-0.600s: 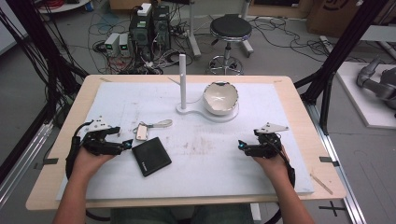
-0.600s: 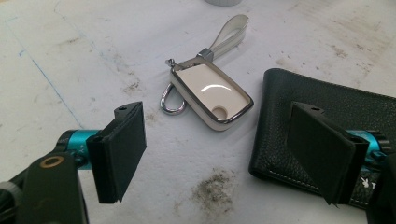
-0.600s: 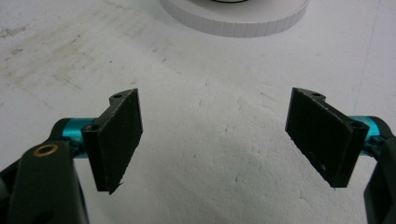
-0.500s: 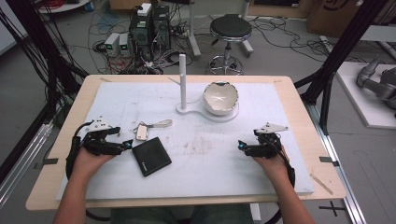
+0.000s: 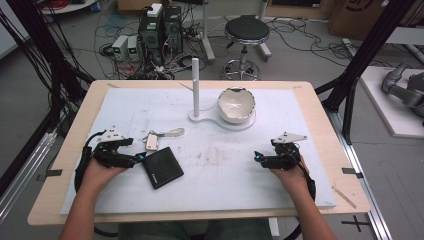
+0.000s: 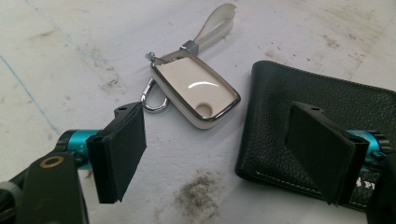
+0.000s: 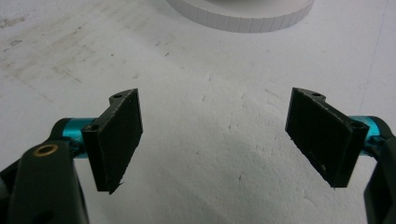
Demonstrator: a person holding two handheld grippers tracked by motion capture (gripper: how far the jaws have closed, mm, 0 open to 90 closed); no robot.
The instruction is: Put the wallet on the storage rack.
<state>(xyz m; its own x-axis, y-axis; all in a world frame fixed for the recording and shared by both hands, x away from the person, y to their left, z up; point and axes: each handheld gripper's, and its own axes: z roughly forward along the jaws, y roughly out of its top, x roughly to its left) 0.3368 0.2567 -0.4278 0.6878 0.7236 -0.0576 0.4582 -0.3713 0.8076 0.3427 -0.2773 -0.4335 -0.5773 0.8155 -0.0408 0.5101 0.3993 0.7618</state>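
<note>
A black leather wallet (image 5: 161,167) (image 6: 322,121) lies flat on the white mat, left of centre. Just behind it rests a white key fob (image 5: 152,142) (image 6: 195,90) with a chrome rim, a metal ring and a white strap (image 5: 172,133). My left gripper (image 5: 140,158) (image 6: 224,154) is open, low over the mat; its right jaw overlaps the wallet's near corner and the fob lies just beyond the gap. My right gripper (image 5: 258,158) (image 7: 215,140) is open over bare mat at the right, with nothing between its jaws.
A white stand (image 5: 195,85) with an upright post and a white bowl (image 5: 236,104) on its round base sits at the back centre; the base's edge (image 7: 243,18) lies ahead of the right gripper. The mat (image 5: 220,155) covers a wooden table. Stool, computers and cables stand beyond.
</note>
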